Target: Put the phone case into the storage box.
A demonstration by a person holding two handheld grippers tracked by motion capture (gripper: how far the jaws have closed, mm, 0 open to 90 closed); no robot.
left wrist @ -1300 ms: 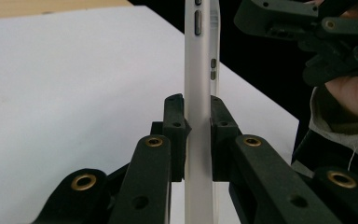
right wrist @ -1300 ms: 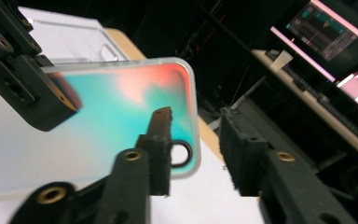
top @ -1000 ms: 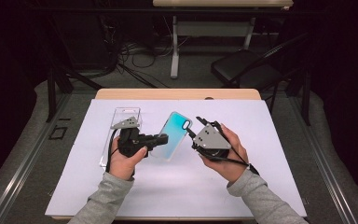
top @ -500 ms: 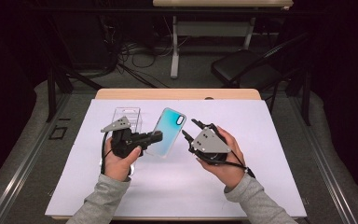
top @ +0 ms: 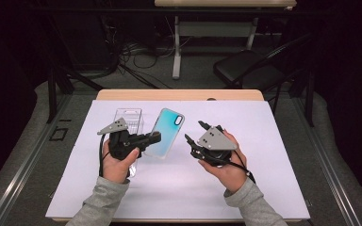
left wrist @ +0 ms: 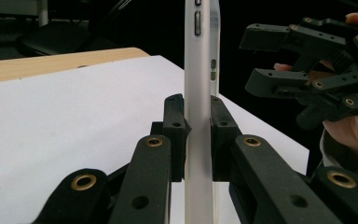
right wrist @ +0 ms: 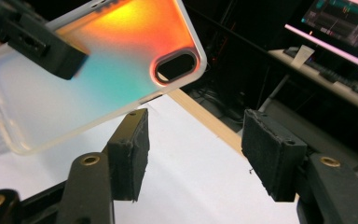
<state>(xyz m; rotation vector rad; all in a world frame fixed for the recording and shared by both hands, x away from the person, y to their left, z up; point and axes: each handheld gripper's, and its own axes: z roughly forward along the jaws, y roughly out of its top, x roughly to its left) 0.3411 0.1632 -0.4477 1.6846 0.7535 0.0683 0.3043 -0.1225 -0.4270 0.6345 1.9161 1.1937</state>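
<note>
A phone case (top: 168, 131), iridescent teal with a white rim and a camera cutout, is held above the white mat. My left gripper (top: 154, 138) is shut on its lower edge. In the left gripper view the case (left wrist: 200, 70) stands edge-on with both pads (left wrist: 175, 126) pressed on it. My right gripper (top: 195, 131) hovers just right of the case and apart from it. Its jaws have just been opening and nothing is between them. In the right gripper view the case (right wrist: 98, 60) hangs above my open right gripper (right wrist: 193, 149), and the left gripper (right wrist: 51, 51) clamps its upper left part.
A clear plastic box (top: 128, 120) lies on the mat behind the left hand. The white mat (top: 273, 155) covers a wooden table (top: 179, 94). A black chair (top: 245, 68) and a desk frame with cables stand beyond the far edge.
The right gripper has let go of the case's right edge, opened wider and drawn slightly away. The left gripper has carried the case a little to the left.
</note>
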